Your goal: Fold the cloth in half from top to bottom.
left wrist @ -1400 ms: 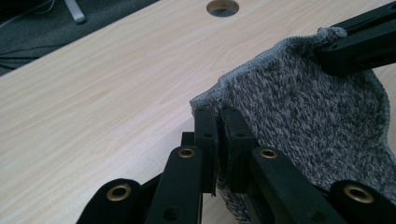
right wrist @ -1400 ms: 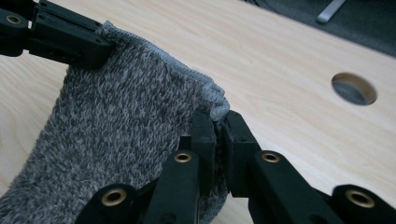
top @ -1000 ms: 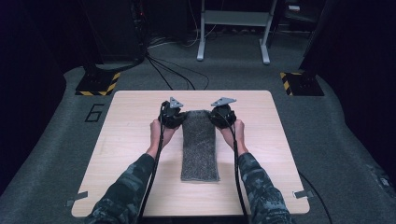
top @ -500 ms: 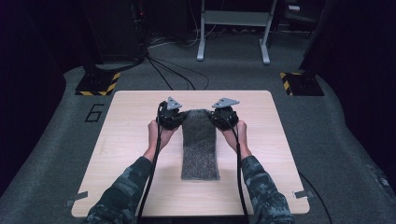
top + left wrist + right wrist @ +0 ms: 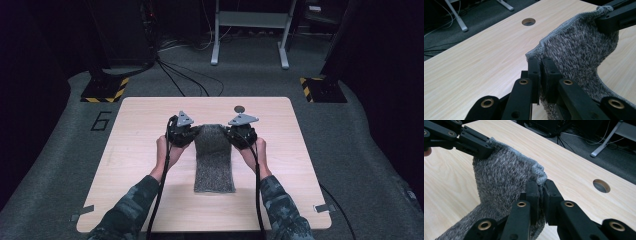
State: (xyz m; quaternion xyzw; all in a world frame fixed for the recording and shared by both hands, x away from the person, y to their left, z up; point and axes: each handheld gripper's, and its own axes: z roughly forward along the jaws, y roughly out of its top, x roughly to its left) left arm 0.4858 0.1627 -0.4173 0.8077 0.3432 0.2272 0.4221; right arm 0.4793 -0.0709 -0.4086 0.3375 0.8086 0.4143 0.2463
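Dark grey carpet is surrounding a pale wooden table (image 5: 150,200) in the high view, with cables trailing across the floor at the top of the frame, the legs of a light metal stand (image 5: 250,35) rising behind them, and two yellow-and-black striped bases sitting at the upper left and upper right. A small round hole (image 5: 239,108) is showing in the tabletop just above the centre. A grey knitted cloth (image 5: 214,160) is lying as a long strip in the middle of the frame, its lower end resting flat on the wood and its upper end being lifted off the surface. The left gripper (image 5: 181,133) is clamping the cloth's upper left corner, and in the left gripper view its jaws are pinching the stitched hem tightly. The right gripper (image 5: 242,134) is clamping the upper right corner, its jaws likewise squeezing the hem in the right gripper view. Between the two grippers the raised edge is sagging a little. Camouflage sleeves are entering from the bottom of the frame.
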